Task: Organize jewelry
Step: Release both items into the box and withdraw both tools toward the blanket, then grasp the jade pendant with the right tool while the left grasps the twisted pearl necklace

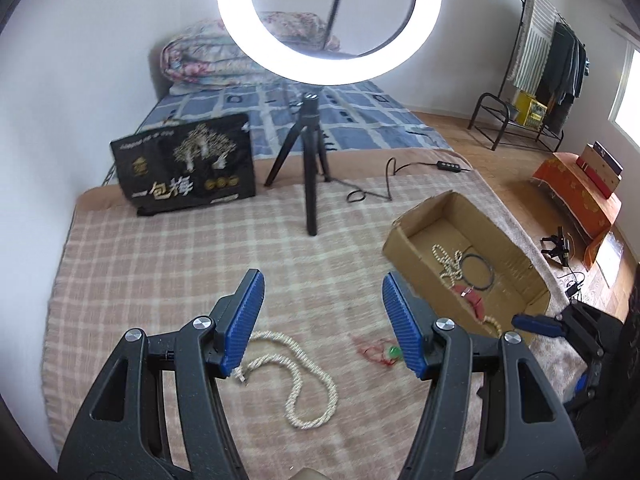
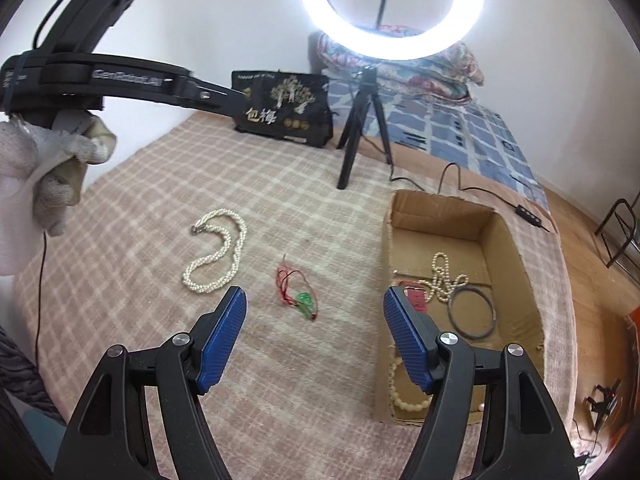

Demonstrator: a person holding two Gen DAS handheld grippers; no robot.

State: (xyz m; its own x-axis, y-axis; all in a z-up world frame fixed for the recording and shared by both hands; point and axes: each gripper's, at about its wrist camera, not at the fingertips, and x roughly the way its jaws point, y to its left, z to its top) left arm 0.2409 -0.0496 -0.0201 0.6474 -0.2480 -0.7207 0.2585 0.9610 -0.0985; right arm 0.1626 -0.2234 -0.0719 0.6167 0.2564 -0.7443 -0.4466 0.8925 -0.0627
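Note:
A twisted white pearl necklace (image 1: 304, 376) lies on the checked blanket below my open, empty left gripper (image 1: 322, 324); it also shows in the right wrist view (image 2: 218, 256). A red cord with a green pendant (image 2: 298, 290) lies just ahead of my open, empty right gripper (image 2: 314, 340), and near the left gripper's right finger (image 1: 380, 352). The cardboard box (image 2: 516, 256) at right holds a pearl string (image 2: 444, 276), a dark ring (image 2: 472, 312), a red piece (image 2: 416, 298) and a cream bead bracelet (image 2: 404, 396). The box also shows in the left wrist view (image 1: 516, 256).
A ring light on a black tripod (image 1: 310, 168) stands mid-blanket, its cable (image 1: 384, 184) trailing right. A black printed bag (image 1: 188, 164) stands at the back left. Folded quilts (image 1: 200, 56) lie on the bed beyond. The left gripper's body and gloved hand (image 2: 48, 168) are at upper left.

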